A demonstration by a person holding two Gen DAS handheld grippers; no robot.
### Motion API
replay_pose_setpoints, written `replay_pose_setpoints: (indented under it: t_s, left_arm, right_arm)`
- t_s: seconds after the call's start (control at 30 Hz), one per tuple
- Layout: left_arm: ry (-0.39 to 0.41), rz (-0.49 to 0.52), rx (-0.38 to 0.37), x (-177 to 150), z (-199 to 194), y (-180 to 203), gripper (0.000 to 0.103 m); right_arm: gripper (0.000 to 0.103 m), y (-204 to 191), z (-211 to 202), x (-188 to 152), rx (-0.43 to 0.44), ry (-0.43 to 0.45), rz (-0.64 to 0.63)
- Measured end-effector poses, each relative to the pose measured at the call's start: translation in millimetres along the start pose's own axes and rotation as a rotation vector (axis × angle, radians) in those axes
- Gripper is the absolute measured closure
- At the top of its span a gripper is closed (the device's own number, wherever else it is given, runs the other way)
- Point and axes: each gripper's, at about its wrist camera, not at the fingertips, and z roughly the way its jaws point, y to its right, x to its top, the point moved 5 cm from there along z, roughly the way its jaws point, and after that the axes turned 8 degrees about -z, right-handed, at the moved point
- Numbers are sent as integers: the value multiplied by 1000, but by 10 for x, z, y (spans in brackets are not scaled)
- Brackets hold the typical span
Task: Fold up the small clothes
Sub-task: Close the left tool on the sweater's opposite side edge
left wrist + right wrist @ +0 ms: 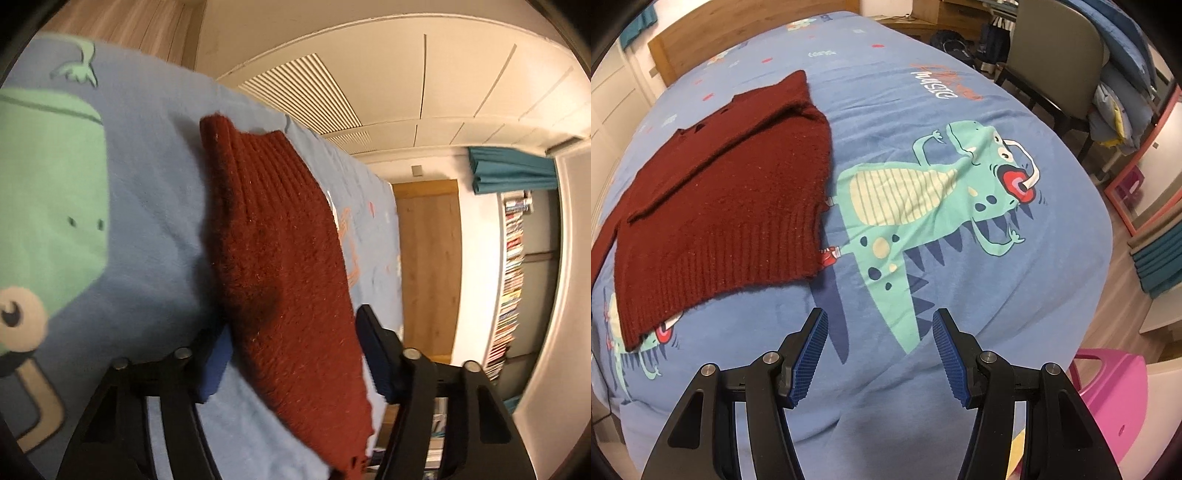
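A dark red knitted sweater lies flat on the blue dinosaur-print bed cover, ribbed hem toward the right gripper, one sleeve folded across its body. My right gripper is open and empty, hovering above the cover to the right of the hem. In the tilted left wrist view the sweater runs between the fingers of my left gripper. The jaws stand wide apart on either side of the fabric and do not pinch it.
A wooden headboard is at the far end of the bed. A chair with bags stands at the far right, and a pink plastic stool is at the near right. Wardrobe doors and a bookshelf show in the left wrist view.
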Motion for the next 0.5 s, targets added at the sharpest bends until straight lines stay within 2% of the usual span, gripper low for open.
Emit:
replay_pose_setpoints:
  t_s: [0.13, 0.23, 0.3, 0.5]
  left_arm:
    - [-20, -38, -12, 99, 35, -8, 63]
    - [-30, -74, -12, 166, 56, -41, 77]
    - [-34, -84, -4, 194, 70, -64, 91]
    - [-44, -38, 26, 225, 116, 97, 96]
  right_arm:
    - [42, 2, 52, -17, 7, -11, -2]
    - [42, -19, 59, -35, 14, -14, -8]
    - [42, -9, 59, -39, 15, -14, -7]
    - [42, 61, 68, -57, 19, -12, 10]
